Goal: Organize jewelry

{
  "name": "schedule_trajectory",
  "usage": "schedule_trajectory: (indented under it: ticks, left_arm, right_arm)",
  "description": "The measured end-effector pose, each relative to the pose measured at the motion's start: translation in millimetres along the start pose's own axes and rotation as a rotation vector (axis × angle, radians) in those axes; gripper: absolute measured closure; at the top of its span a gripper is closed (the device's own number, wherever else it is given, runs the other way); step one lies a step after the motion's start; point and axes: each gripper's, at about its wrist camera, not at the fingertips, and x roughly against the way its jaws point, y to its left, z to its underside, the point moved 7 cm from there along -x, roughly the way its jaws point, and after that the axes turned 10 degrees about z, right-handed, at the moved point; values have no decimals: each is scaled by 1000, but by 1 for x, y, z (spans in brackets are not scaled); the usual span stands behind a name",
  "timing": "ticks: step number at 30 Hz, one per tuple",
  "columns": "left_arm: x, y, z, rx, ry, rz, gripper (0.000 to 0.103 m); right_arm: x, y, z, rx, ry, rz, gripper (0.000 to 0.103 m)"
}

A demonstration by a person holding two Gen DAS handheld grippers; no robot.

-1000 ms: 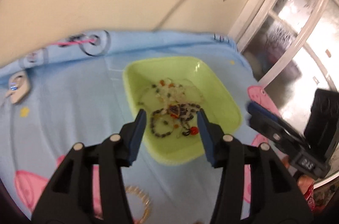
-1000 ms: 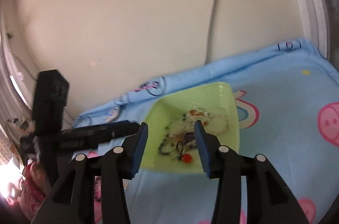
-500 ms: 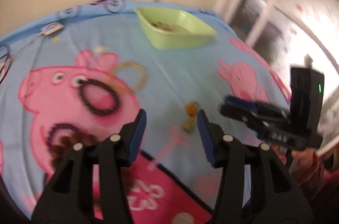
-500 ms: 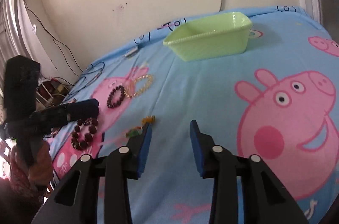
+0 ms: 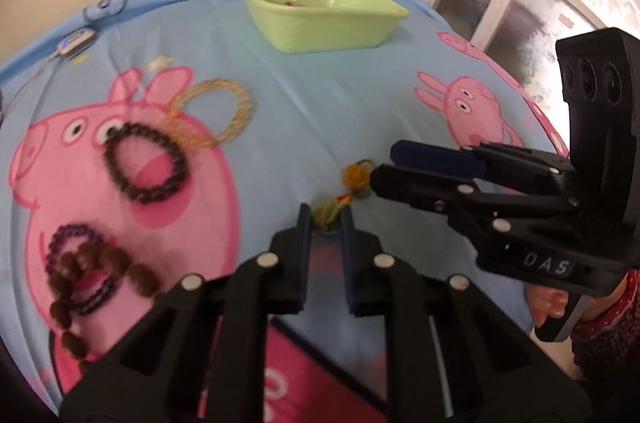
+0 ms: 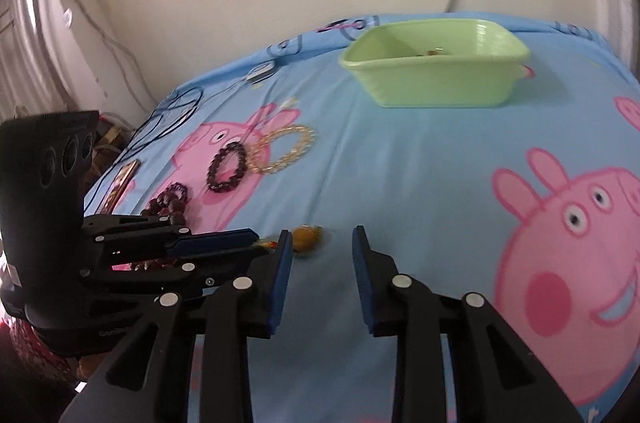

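- Green and orange knotted-cord charm (image 5: 326, 213), with a yellow-orange bead end (image 5: 355, 177), lies on the blue cartoon-pig bedsheet (image 5: 304, 95) in the left wrist view. Its green end sits right between the fingertips of the left gripper (image 5: 326, 223).
- Left jaws are narrowed to a slim gap around that green end; whether the pads actually pinch it I cannot tell.
- At 3 o'clock from the charm, the right gripper (image 5: 390, 165) reaches in, its tips just beside the bead end.
- At 12 o'clock, well apart, stands the pale green plastic rectangular tub (image 5: 320, 23) with some pieces already inside.
- At 10 o'clock lie a dark beaded bracelet (image 5: 146, 163) and a golden beaded bracelet (image 5: 216, 115); at 8 o'clock, a brown beaded strand (image 5: 100, 271) over a purple bracelet (image 5: 64, 243).
- Right wrist view: the right gripper (image 6: 322, 247) is wide open and holds nothing. The orange bead end (image 6: 306, 239) lies just inside its left finger, at 11 o'clock from the jaw gap.
- The left gripper (image 6: 256, 239) comes in from 9 o'clock, touching or nearly touching the charm.
- The tub (image 6: 436, 79) sits at 1 o'clock, far up the sheet.
- Judged step: picking up the charm for the tub, with the bracelets yet to be moved.
- Next move likely calls for closing the left jaws firmly on the cord, lifting cleanly, then carrying towards 12 o'clock without snagging the right fingers.
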Motion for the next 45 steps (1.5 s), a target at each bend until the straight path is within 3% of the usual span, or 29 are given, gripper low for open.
schedule_trajectory:
  ticks: [8, 16, 22, 33, 45]
  left_arm:
    - [14, 11, 10, 47, -3, -7, 90]
    - [-1, -21, 1, -4, 22, 38, 90]
    - [-22, -39, -3, -42, 53, 50, 90]
    - [-27, -45, -1, -88, 20, -40, 87]
    - [-25, -42, 0, -69, -7, -38, 87]
  right_arm:
    - [-11, 13, 6, 131, 16, 82, 103]
    - [39, -48, 47, -38, -30, 140, 103]
    - [53, -74, 56, -104, -50, 151, 103]
    - [47, -68, 54, -64, -105, 176, 103]
    - [47, -61, 57, -18, -136, 257, 103]
